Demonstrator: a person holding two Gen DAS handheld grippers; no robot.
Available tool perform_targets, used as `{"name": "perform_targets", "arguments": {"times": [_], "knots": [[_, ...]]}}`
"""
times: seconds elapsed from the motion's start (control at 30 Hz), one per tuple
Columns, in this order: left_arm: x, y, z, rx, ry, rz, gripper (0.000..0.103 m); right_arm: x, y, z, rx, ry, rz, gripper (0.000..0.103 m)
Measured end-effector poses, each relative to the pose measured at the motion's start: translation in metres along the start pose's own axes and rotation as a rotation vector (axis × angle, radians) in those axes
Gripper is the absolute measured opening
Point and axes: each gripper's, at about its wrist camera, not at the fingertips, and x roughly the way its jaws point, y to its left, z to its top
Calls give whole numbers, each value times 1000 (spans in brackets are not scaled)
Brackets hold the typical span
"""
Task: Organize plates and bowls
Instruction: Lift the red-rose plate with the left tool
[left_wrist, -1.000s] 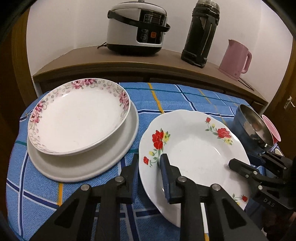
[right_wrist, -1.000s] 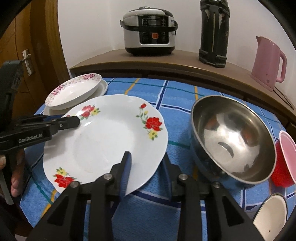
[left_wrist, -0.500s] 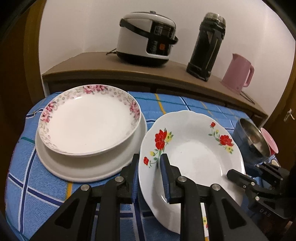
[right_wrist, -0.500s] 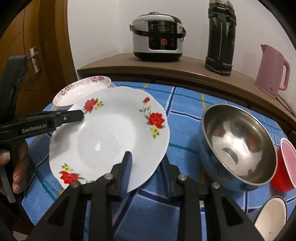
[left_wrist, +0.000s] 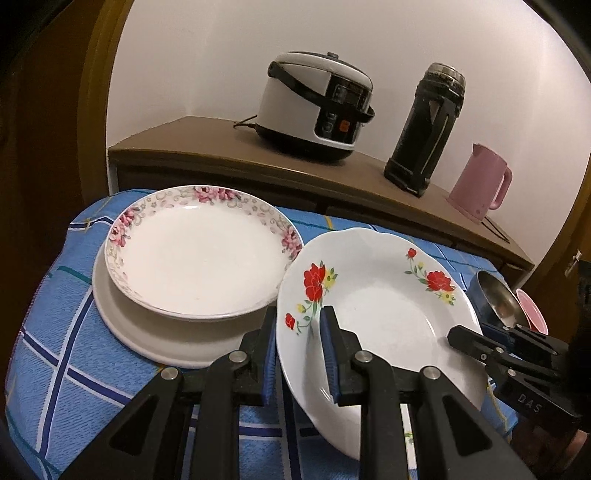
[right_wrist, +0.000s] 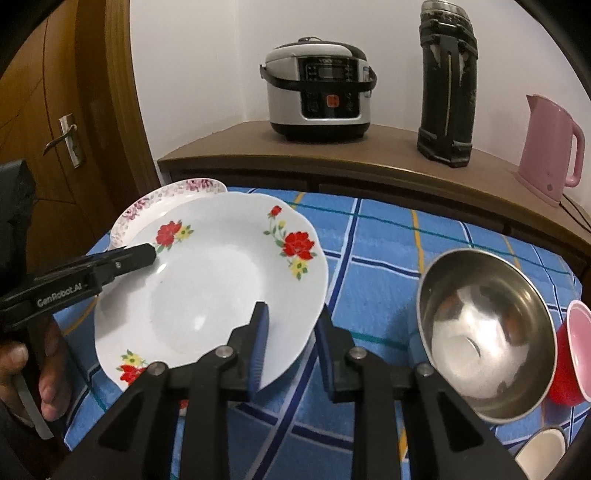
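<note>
The left gripper (left_wrist: 297, 339) is clamped on the near-left rim of the red-flowered plate (left_wrist: 384, 310), one finger under the rim and one over it, so the plate is carried at its edge and tilted off the blue checked tablecloth (left_wrist: 66, 354). The right gripper (right_wrist: 290, 332) straddles the opposite rim of the same plate; its jaws are closing, and the rim lies between them, though contact of both pads cannot be confirmed. Two opposed rim grips are likely used because a wide, shallow plate held at one edge alone would tend to droop or twist. Just beside the held plate, to its left, stands the stack: a pink-flowered plate (left_wrist: 199, 254) resting inside a larger plain white plate (left_wrist: 147, 332); this appears to be the destination, since like items are gathered there. To the right, the steel bowl (right_wrist: 484, 325) and the red-and-pink bowl (right_wrist: 572, 350) lie tipped against each other, with a white bowl (right_wrist: 543, 458) nearer the camera, not yet sorted. Farthest back, a wooden counter (right_wrist: 369, 155) carries a rice cooker (right_wrist: 317, 92), a dark flask (right_wrist: 447, 85) and a pink kettle (right_wrist: 550, 144), clear of the work area.
</note>
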Motion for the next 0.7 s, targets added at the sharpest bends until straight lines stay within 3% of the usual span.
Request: {"name": "perform_targets", "arguments": {"times": [0.27,0.7], "knots": [[-8,5,2,-24,-47,3,24,0,6,12,-20,-27,-2,25],[-11,8,5,-41,-109,87,24,3,20,20,-62,-46,-13,25]]}}
